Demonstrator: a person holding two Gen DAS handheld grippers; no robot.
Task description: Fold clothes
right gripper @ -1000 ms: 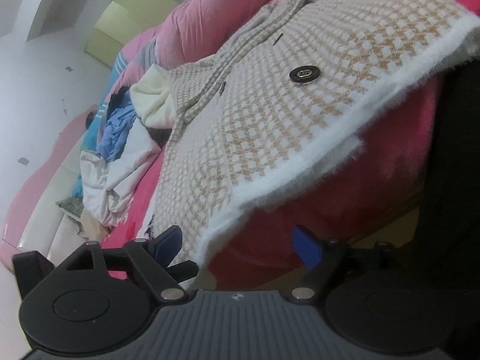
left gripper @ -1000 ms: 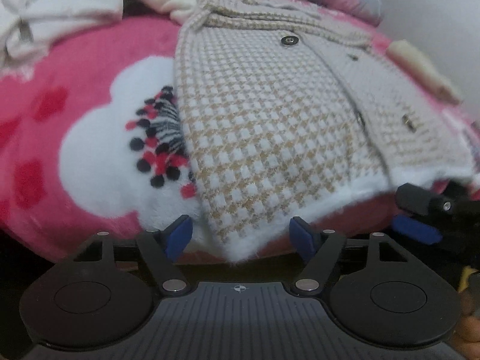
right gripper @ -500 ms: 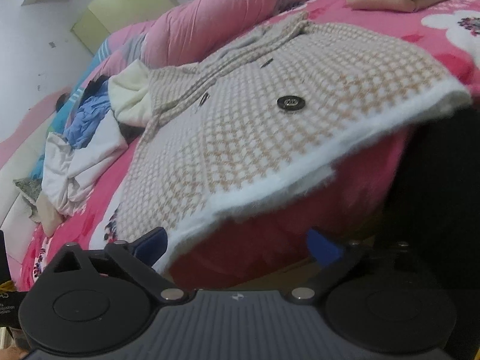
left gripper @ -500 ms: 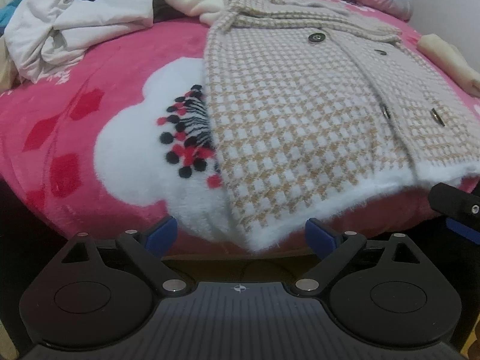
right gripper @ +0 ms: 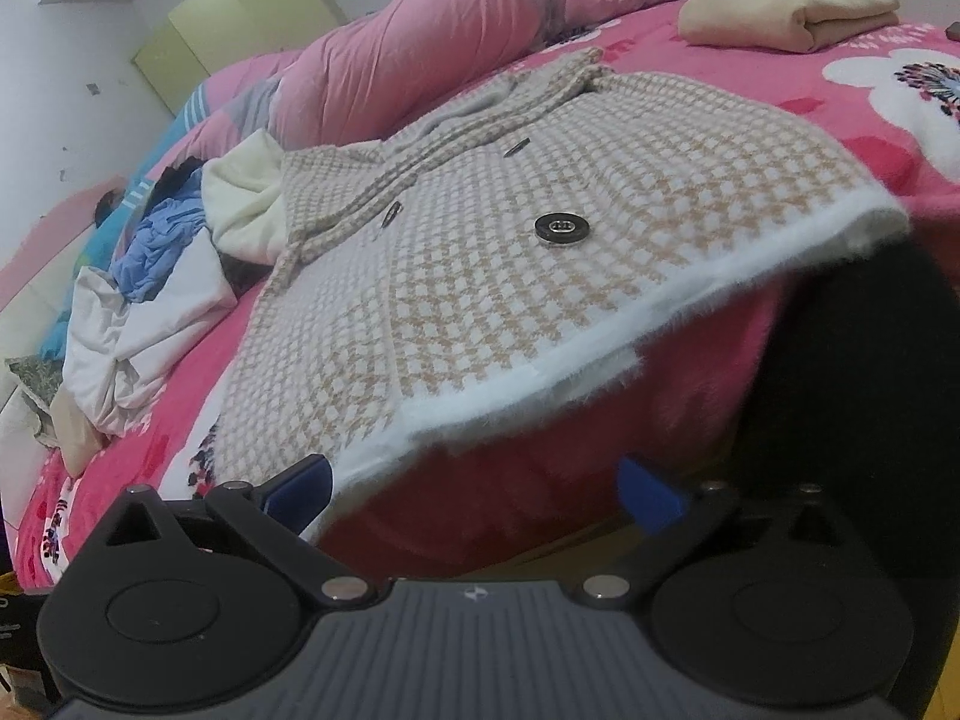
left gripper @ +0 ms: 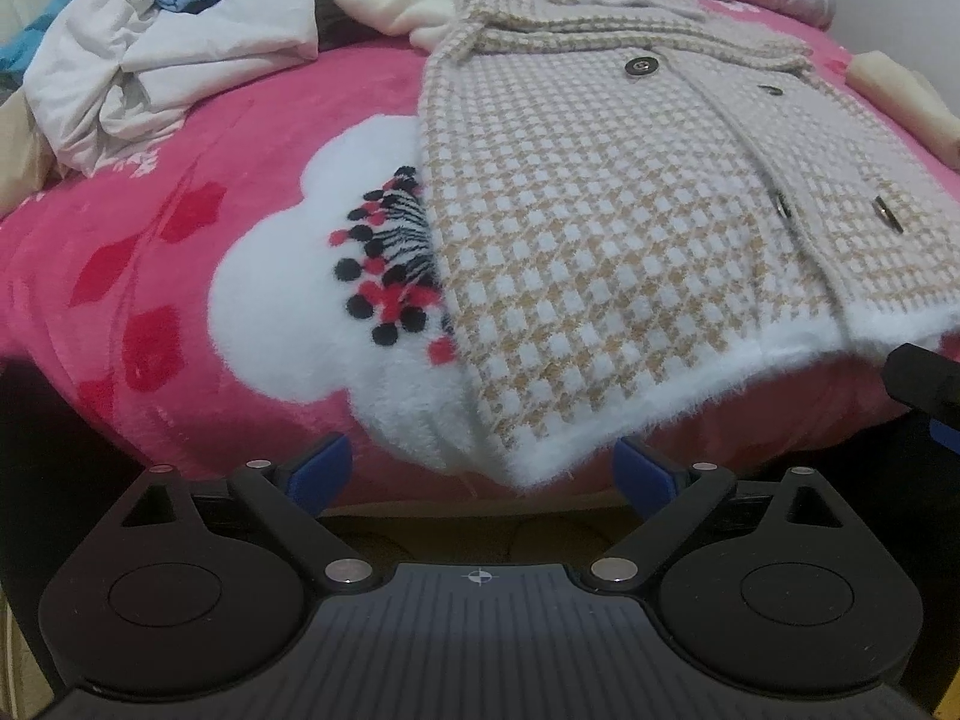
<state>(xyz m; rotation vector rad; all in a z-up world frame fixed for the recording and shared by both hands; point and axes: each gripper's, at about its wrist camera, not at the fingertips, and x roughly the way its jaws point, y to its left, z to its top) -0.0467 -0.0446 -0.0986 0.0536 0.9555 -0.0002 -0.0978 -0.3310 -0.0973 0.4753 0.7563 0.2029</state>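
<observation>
At the bed's edge: both grippers wait, pointing down at the clothes.
Left gripper: jaws just opened wide, holding nothing; the coat's fuzzy white corner hangs between the blue pads.
Right gripper: jaws just opened wide, holding nothing.
Checked coat: spread flat on the pink blanket, hem over the edge.
Pile of clothes: farther back, beside the coat.
Folded cream cloth: far side, apart.

The cardigan is tan-and-white houndstooth with a fluffy white hem and dark round buttons. The blanket is hot pink with white flowers, red petals and black-and-red dotted centres. The pillow is pink and grey.
</observation>
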